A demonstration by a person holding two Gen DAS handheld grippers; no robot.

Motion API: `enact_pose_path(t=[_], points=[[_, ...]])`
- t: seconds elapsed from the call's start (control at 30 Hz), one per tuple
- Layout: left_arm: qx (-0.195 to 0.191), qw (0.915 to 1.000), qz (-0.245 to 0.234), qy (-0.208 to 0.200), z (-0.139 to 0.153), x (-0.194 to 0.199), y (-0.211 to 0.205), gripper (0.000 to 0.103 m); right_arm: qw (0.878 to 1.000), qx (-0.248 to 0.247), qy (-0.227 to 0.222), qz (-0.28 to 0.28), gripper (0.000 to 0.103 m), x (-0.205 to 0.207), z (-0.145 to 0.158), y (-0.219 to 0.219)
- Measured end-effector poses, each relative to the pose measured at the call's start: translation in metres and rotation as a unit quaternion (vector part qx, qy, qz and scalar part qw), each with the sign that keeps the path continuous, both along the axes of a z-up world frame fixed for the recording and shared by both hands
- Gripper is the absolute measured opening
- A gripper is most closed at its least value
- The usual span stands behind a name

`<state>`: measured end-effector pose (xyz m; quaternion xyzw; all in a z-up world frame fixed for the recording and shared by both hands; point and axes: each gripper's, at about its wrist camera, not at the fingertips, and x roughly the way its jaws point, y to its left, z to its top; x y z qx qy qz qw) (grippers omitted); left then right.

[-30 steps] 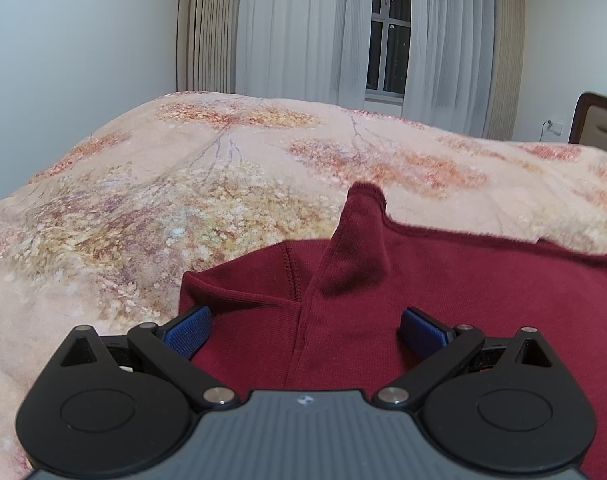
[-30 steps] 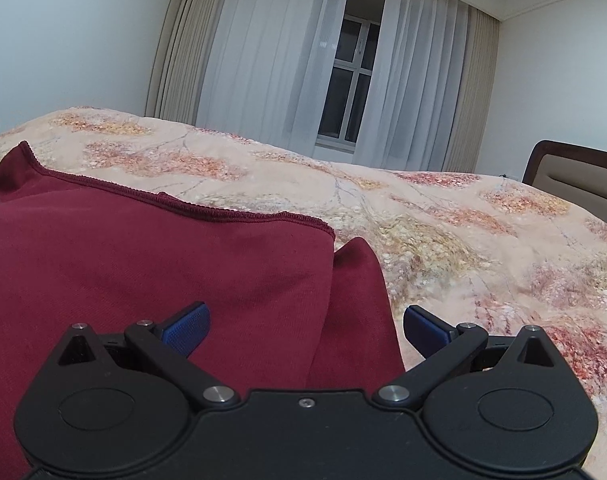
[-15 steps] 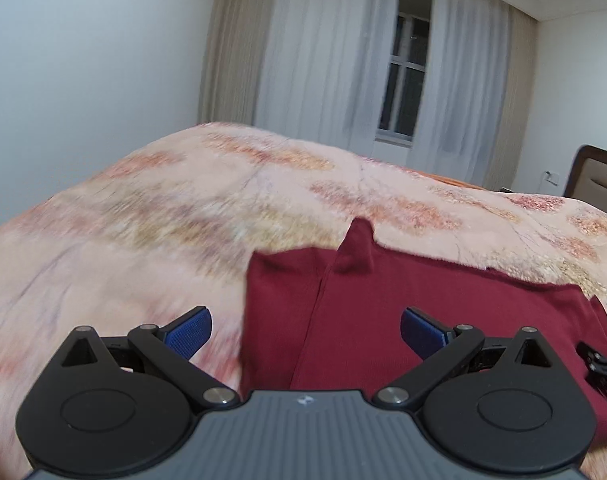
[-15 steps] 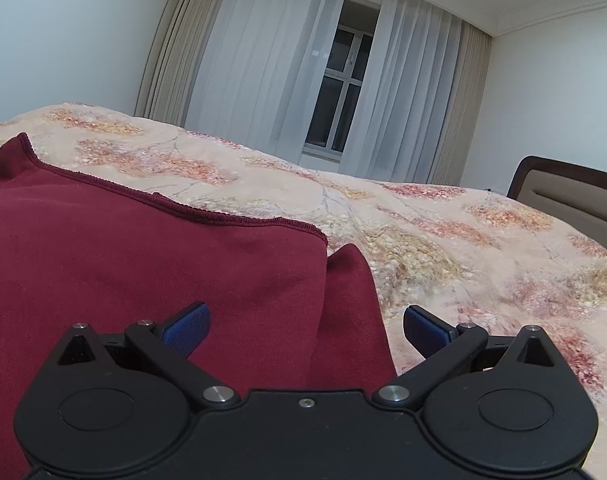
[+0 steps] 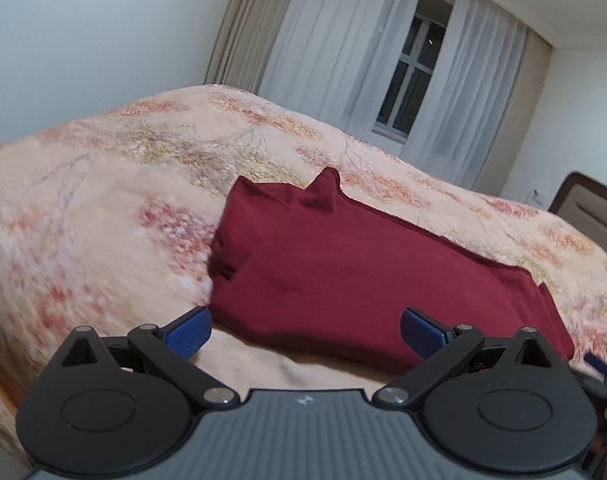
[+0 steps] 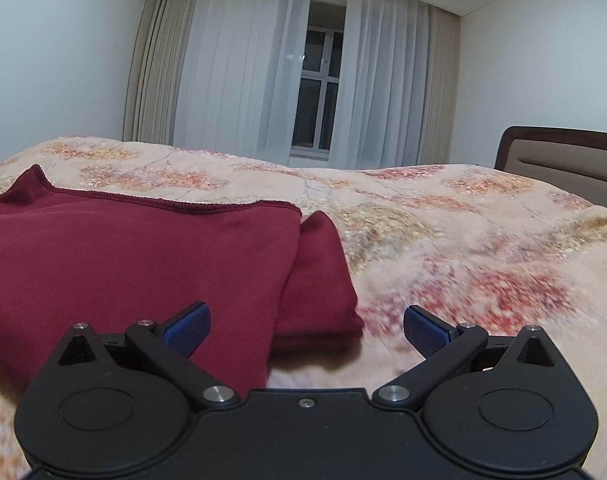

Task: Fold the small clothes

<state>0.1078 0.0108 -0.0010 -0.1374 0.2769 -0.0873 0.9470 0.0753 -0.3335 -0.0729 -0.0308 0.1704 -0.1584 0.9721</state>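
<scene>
Both tools, left (image 5: 305, 330) and right (image 6: 306, 329), gape near folded maroon garment (image 5: 355, 264).

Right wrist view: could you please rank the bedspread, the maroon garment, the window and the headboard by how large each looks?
1. Floral bedspread
2. Maroon garment, enlarged by nearness
3. Headboard and window look alike; unranked.
</scene>
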Motion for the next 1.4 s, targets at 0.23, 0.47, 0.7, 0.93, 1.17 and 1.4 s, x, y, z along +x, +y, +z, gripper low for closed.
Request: enact_pose_path(t=[0.23, 0.47, 0.7, 0.93, 1.17, 1.4], points=[[-0.035, 0.9989, 0.017, 0.025, -0.023, 0.003, -0.006, 0.103, 1.000, -0.010, 0.003, -0.001, 0.103, -0.015, 0.008, 0.007], [-0.065, 0.9974, 0.015, 0.027, -0.024, 0.002, 0.004, 0.103, 0.996, -0.047, -0.049, 0.058, 0.103, -0.013, 0.040, 0.058], [-0.123, 0.9913, 0.030, 0.038, -0.022, 0.001, 0.021, 0.103, 0.983, -0.073, -0.041, 0.160, 0.103, 0.003, 0.033, 0.118], [-0.126, 0.9906, 0.037, 0.039, -0.024, 0.001, 0.022, 0.103, 0.991, -0.095, -0.005, 0.090, 0.102, 0.031, 0.011, 0.138], [-0.089, 0.9947, 0.042, 0.031, -0.026, -0.003, 0.008, 0.103, 0.992, -0.087, 0.001, 0.096, 0.103, 0.032, 0.007, 0.134], [-0.083, 0.9952, 0.043, 0.030, -0.026, -0.003, 0.007, 0.103, 0.992, -0.084, 0.004, 0.098, 0.103, 0.032, 0.006, 0.132]])
